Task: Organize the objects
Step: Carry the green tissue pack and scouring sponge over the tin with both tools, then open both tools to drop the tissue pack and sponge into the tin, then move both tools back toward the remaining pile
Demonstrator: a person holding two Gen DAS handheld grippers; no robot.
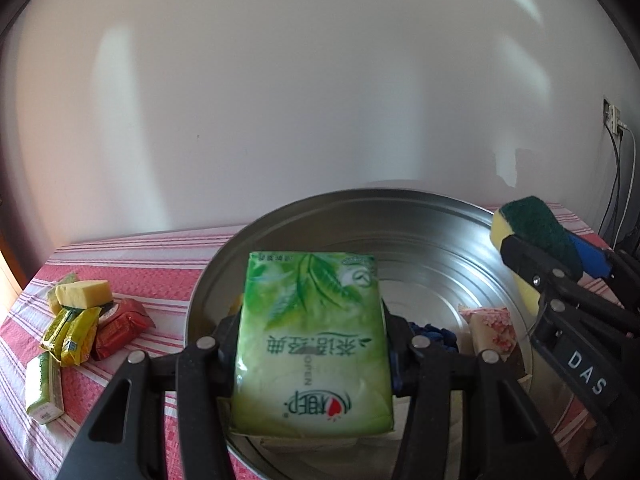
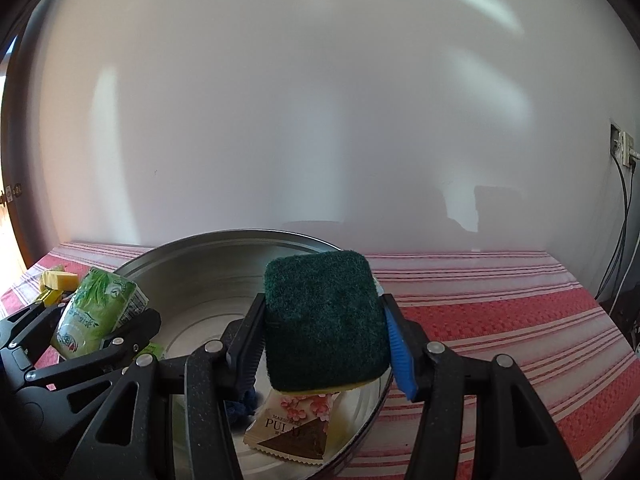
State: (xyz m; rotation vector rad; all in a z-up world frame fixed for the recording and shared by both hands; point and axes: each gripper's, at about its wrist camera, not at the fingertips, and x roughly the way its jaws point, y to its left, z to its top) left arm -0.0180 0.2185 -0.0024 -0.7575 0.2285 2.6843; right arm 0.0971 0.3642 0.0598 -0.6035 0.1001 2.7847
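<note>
red-and-white striped cloth covered the surface against a plain white wall. left tool pinched a green tissue pack by its sides, held over the steel basin, judged ready for release inside. right tool pinched a green-topped sponge over the basin's right rim, likely for the same reason. a floral sachet and something blue already lay in the basin. only the left view showed the snack packets waiting on the cloth at left; only the right view showed the bare cloth right of the basin.
</note>
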